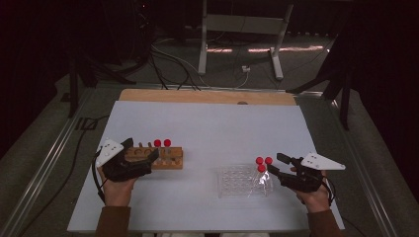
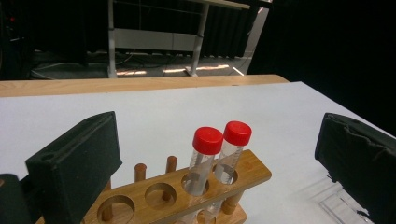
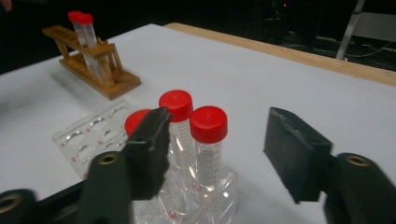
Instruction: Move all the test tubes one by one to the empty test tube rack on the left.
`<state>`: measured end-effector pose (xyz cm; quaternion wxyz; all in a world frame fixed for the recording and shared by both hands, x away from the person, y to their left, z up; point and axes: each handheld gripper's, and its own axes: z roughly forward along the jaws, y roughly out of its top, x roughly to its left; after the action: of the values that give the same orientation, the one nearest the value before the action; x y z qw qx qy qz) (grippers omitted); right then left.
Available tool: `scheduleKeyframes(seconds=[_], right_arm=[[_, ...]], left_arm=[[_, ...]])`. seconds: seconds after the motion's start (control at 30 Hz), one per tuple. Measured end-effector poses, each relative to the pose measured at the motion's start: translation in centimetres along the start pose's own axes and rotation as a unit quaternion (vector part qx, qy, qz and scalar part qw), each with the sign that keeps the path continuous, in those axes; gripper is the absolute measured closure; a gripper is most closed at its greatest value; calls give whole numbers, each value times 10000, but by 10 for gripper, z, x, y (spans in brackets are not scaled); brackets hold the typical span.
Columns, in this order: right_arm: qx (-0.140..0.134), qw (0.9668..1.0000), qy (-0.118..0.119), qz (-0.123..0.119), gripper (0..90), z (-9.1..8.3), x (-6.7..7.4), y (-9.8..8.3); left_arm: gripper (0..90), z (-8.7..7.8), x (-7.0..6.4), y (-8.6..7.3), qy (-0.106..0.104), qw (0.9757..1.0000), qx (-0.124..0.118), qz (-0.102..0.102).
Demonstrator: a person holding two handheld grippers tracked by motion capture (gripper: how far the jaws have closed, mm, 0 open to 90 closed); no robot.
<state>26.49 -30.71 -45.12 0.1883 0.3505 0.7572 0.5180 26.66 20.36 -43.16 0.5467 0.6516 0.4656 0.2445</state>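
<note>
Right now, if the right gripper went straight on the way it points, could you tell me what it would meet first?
Probably the red-capped tubes standing in the clear rack: they sit just ahead of the right gripper, between its open jaws, though depth is unclear.

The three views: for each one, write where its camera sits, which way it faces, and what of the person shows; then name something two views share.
High view: above the person's side, facing forward and down on the white table; both forearms, left gripper and right gripper show.
Left gripper view: rides the left gripper, facing the wooden rack between its open jaws.
Right gripper view: rides the right gripper, facing red-capped tubes in the clear rack.
Shared: both gripper views show the wooden rack's two tubes.
</note>
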Motion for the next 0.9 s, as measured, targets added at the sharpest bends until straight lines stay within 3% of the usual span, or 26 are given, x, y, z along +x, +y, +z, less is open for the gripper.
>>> scheduleKeyframes(seconds=[0.17,0.4,0.7,0.9], right_arm=[[180,9997,-46,-167,590,6,2,-6],[362,9992,18,-170,692,17,0,-13],[439,9987,52,-245,736,23,2,-16],[324,9992,79,-207,738,20,2,-13]], left_arm=[[10,-2,0,2,17,10000,-43,-36],[10,-1,0,1,3,10000,-16,-48],[10,1,-2,1,-25,10000,32,-3],[10,2,-3,0,-45,10000,65,8]])
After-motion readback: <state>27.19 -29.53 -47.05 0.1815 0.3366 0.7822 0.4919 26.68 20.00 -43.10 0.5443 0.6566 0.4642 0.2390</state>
